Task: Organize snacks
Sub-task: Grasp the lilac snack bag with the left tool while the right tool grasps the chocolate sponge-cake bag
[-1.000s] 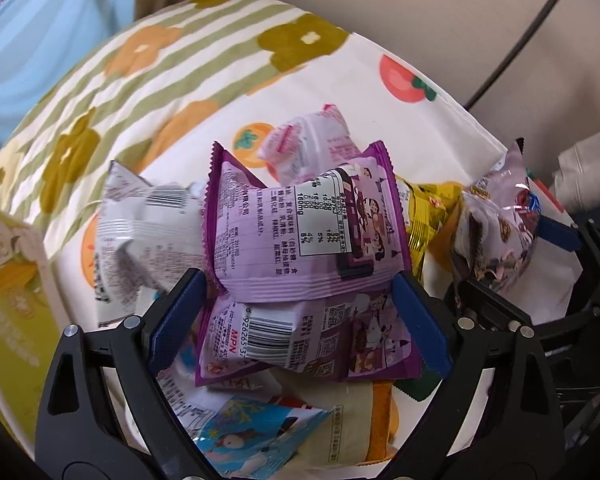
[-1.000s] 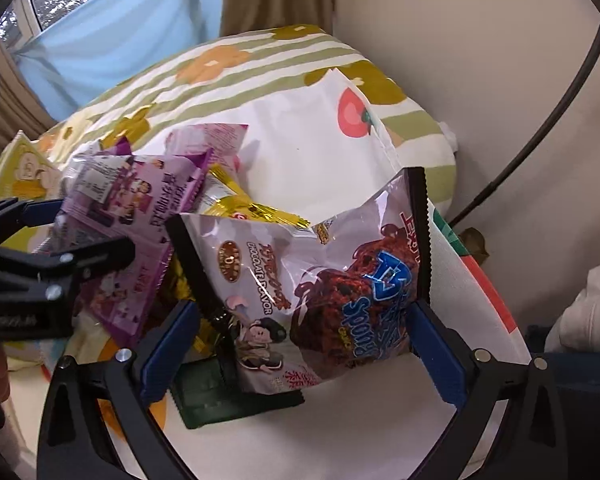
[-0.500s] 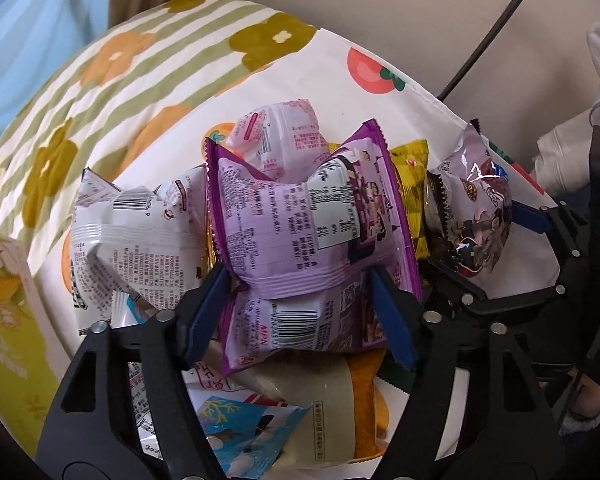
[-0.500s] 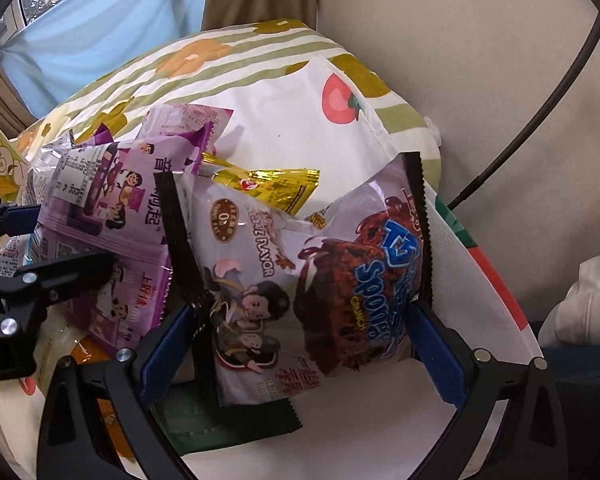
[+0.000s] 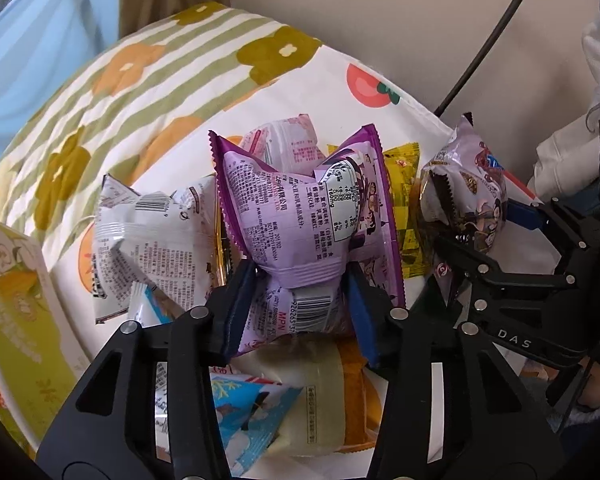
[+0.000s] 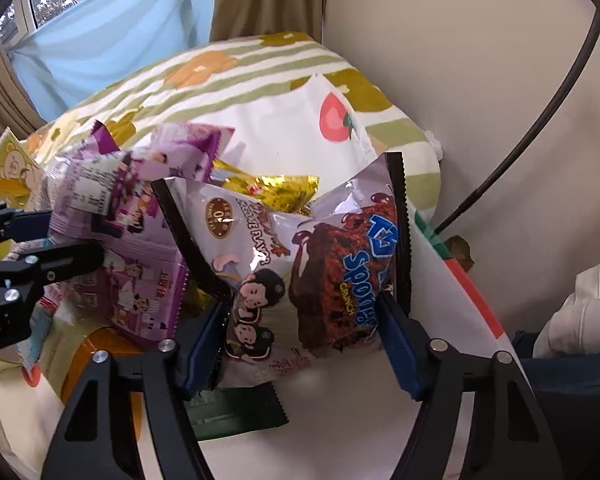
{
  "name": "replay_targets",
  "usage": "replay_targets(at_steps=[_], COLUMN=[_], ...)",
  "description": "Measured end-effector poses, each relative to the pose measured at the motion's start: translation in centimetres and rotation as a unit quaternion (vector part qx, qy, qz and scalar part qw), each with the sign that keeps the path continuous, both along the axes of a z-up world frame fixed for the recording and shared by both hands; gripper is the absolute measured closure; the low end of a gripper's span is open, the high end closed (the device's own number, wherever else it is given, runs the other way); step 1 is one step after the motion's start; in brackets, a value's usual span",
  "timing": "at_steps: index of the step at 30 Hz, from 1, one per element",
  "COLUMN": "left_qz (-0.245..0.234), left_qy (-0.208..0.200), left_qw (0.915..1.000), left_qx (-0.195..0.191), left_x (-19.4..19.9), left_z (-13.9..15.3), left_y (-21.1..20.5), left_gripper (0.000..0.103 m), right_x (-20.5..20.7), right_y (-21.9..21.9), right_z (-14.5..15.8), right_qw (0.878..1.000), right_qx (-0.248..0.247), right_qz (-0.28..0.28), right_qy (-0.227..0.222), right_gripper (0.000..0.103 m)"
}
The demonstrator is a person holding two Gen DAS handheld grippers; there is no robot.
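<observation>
Nearest each lens, both claws are clamped on inflated packets. The left gripper [image 5: 302,304] pinches the lower waist of a purple foil snack packet [image 5: 300,216], held above the heap; the right gripper [image 6: 304,336] squeezes a lilac chocolate-crunch snack bag [image 6: 300,264] by its lower edge. Risk: slick, air-filled film may slide out of the blue pads, or burst if squeezed harder. Beneath lie a blue snowman-print sachet [image 5: 248,416] and a dark green wrapper [image 6: 236,412]; a dropped packet would scatter them. Beyond, a gold foil pouch [image 6: 276,192] rests on the flowered striped cloth [image 5: 148,80].
</observation>
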State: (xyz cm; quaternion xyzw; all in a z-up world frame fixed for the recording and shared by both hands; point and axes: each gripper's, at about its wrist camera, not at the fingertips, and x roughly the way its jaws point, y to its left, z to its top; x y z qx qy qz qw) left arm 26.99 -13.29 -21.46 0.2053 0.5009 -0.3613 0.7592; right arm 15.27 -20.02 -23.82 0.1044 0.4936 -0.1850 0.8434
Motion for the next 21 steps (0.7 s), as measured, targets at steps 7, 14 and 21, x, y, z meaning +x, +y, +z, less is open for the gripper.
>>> replay_targets(at_steps=[7, 14, 21], left_qz=[0.018, 0.044, 0.072], left_qy=[-0.004, -0.001, 0.0], left_qw=[0.9997, 0.9987, 0.9962], left_qx=[-0.014, -0.028, -0.048], left_x=[-0.8, -1.5, -2.3], left_z=[1.3, 2.5, 3.7], left_y=[0.8, 1.9, 3.1], left_gripper=[0.075, 0.075, 0.077], right_x=[-0.5, -0.6, -1.3], right_y=[0.2, 0.0, 0.1], right_z=[1.6, 2.8, 3.7], right_qw=[1.0, 0.999, 0.998], right_qx=[-0.001, -0.001, -0.003], right_qz=[0.015, 0.029, 0.044], right_qy=[-0.023, -0.038, -0.053], right_gripper=[0.036, 0.036, 0.036])
